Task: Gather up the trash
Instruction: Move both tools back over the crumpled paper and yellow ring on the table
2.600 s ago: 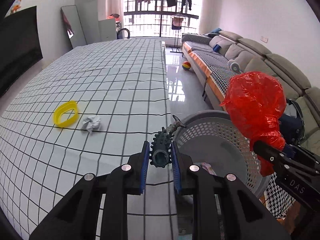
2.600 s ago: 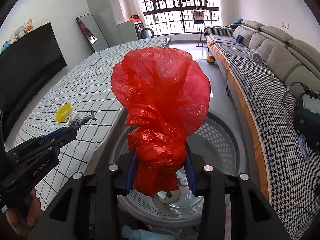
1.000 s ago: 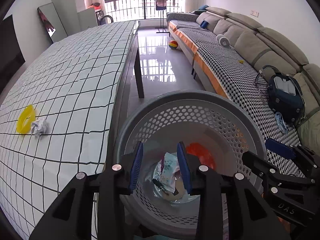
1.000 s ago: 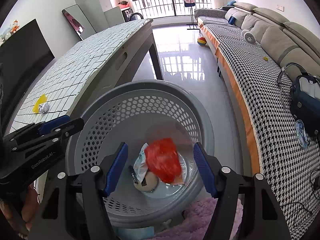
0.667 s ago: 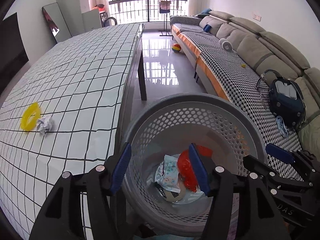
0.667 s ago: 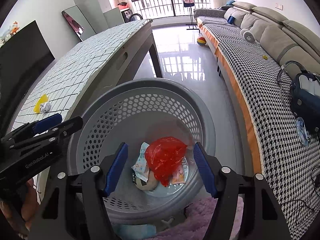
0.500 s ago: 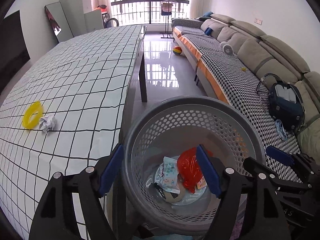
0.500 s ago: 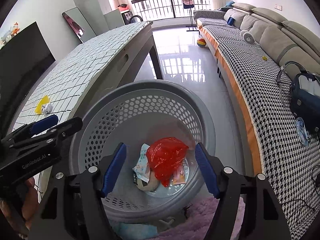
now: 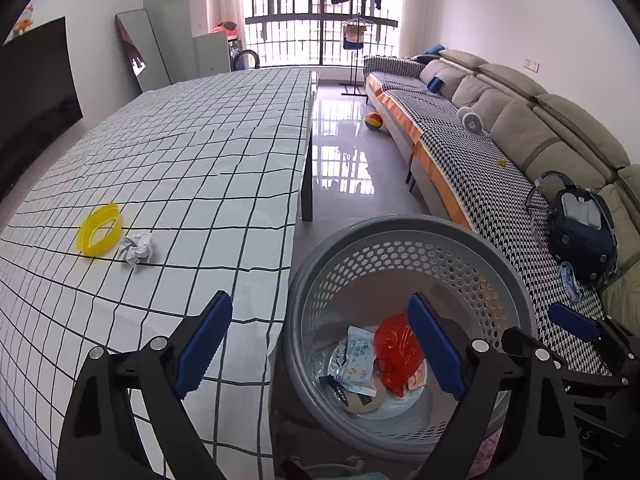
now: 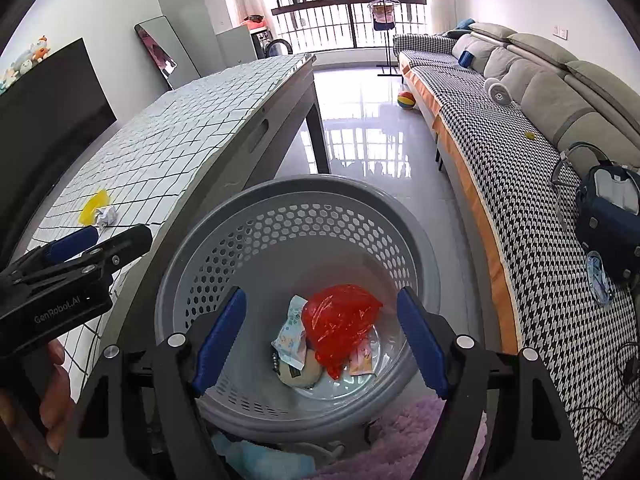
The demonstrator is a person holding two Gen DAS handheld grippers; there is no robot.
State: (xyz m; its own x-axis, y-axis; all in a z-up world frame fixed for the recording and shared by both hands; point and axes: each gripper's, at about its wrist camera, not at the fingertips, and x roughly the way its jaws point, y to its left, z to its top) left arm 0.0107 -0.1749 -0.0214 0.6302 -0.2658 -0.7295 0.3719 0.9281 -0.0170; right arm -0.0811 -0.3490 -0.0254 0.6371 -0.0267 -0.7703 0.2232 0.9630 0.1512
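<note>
A grey perforated basket [image 9: 400,236] stands on the floor beside the table; it also shows in the right wrist view [image 10: 304,192]. In it lie a red plastic bag [image 9: 398,344] [image 10: 338,320], a white wrapper [image 9: 358,354] and other scraps. A crumpled paper ball [image 9: 137,247] and a yellow ring [image 9: 99,229] lie on the checked tablecloth [image 9: 200,168]. My left gripper [image 9: 320,344] is open and empty over the table edge and basket. My right gripper [image 10: 320,336] is open and empty above the basket.
A sofa [image 9: 500,152] with a dark blue bag [image 9: 580,232] runs along the right. A coloured ball [image 9: 373,121] lies on the glossy floor. A mirror [image 9: 138,56] leans on the far wall. Purple and blue fabric [image 10: 400,440] lies under the basket.
Both grippers let go of their loads: the red bag and the spiky dark object dropped into the basket. Both jaws opened wide, and the left gripper rose and swung back toward the table.
</note>
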